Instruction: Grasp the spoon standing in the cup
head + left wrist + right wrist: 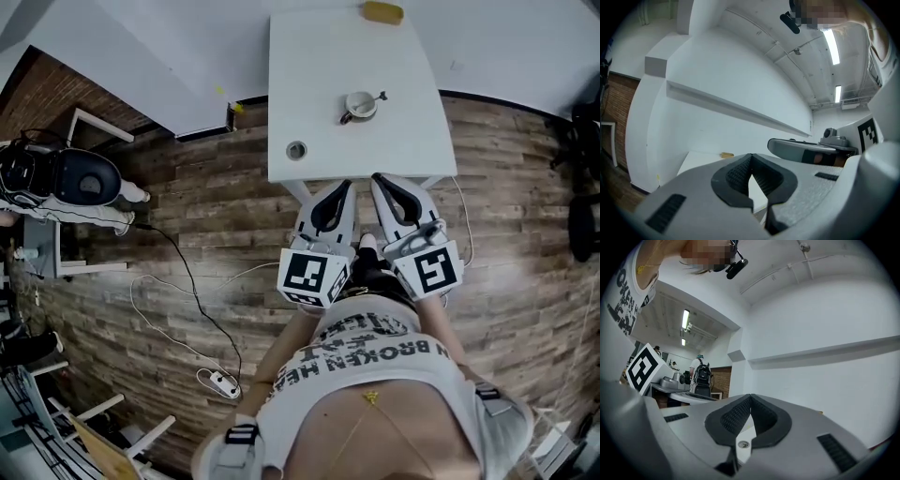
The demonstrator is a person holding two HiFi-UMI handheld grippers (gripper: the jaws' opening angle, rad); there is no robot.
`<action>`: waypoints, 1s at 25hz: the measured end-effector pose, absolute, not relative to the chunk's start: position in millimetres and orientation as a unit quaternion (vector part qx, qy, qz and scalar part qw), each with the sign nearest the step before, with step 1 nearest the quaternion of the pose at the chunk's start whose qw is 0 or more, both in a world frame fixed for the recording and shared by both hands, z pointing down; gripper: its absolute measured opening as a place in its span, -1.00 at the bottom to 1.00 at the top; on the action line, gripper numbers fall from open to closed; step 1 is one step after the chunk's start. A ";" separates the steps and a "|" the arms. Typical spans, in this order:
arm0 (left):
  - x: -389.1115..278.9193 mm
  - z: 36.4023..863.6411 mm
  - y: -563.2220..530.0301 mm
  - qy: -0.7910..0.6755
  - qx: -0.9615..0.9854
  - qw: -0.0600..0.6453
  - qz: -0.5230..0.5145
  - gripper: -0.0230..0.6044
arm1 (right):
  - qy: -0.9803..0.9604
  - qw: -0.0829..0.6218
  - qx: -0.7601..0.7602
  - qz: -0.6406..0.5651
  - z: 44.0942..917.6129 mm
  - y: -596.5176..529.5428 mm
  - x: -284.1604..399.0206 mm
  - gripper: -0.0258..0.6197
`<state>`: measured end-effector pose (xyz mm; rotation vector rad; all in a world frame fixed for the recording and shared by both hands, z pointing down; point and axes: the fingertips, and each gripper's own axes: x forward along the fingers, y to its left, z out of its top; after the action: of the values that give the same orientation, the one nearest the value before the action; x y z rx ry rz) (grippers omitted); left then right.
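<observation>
A white cup stands near the middle of the white table. A spoon rests in it, its handle leaning to the right. Both grippers hover side by side just off the table's near edge, well short of the cup. My left gripper is shut and holds nothing; its tips meet in the left gripper view. To its right, my right gripper is likewise shut and empty, tips together in the right gripper view. Neither gripper view shows the cup.
A yellow object lies at the table's far edge, also seen as the yellow object in the left gripper view. A round grommet sits in the table's near left. A power strip and cables lie on the wooden floor.
</observation>
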<state>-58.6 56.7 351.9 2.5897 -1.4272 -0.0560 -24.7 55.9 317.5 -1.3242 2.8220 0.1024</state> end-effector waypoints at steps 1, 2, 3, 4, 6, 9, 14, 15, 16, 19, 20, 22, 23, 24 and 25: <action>-54.1 350.0 48.0 -0.483 0.871 0.091 -0.020 -0.93 | 0.906 0.011 -0.422 0.034 316.3 46.9 -20.0 -0.90; -49.2 348.4 40.1 -0.485 0.869 0.089 -0.021 -0.93 | 0.907 0.012 -0.419 0.036 314.6 38.6 -15.1 -0.90; -44.3 347.3 32.6 -0.488 0.868 0.088 -0.021 -0.93 | 0.909 0.013 -0.416 0.039 312.8 30.5 -10.1 -0.90; -39.4 346.8 25.1 -0.492 0.866 0.088 -0.021 -0.93 | 0.910 0.014 -0.412 0.041 311.5 22.5 -5.2 -0.90; -29.9 347.5 10.4 -0.498 0.862 0.088 -0.020 -0.93 | 0.913 0.014 -0.406 0.042 310.7 6.1 3.9 -0.90; -17.9 349.8 -8.0 -0.507 0.857 0.090 -0.018 -0.93 | 0.917 0.014 -0.397 0.038 312.5 -15.8 15.0 -0.90; -5.2 356.1 -28.7 -0.521 0.848 0.096 -0.016 -0.93 | 0.924 0.009 -0.382 0.035 319.0 -40.6 28.6 -0.90; -4.2 358.3 -32.4 -0.522 0.847 0.098 -0.013 -0.93 | 0.924 0.008 -0.381 0.032 320.9 -45.1 30.4 -0.90; -3.6 360.5 -36.8 -0.524 0.846 0.100 -0.011 -0.93 | 0.924 0.008 -0.381 0.029 323.1 -49.9 31.9 -0.90; -1.8 364.0 -49.7 -0.525 0.845 0.100 -0.007 -0.93 | 0.925 0.007 -0.380 0.020 328.3 -62.9 34.3 -0.90; -1.2 363.8 -52.1 -0.525 0.845 0.100 -0.007 -0.93 | 0.925 0.008 -0.380 0.018 328.5 -64.9 34.5 -0.90; -0.4 362.4 -55.2 -0.523 0.847 0.097 -0.004 -0.93 | 0.924 0.007 -0.381 0.017 327.2 -66.7 34.3 -0.90; -0.2 361.7 -57.5 -0.521 0.849 0.094 -0.003 -0.93 | 0.924 0.006 -0.383 0.018 326.8 -68.0 34.2 -0.90; -0.2 361.4 -61.0 -0.518 0.850 0.091 -0.001 -0.93 | 0.923 0.007 -0.384 0.019 326.8 -70.0 33.8 -0.90; -0.5 361.4 -65.7 -0.515 0.853 0.090 -0.001 -0.93 | 0.922 0.007 -0.386 0.021 327.5 -73.2 33.4 -0.90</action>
<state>-0.5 -65.7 361.4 2.5355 -1.5305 -0.0032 33.4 -73.2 327.5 -1.2081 2.8832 0.0641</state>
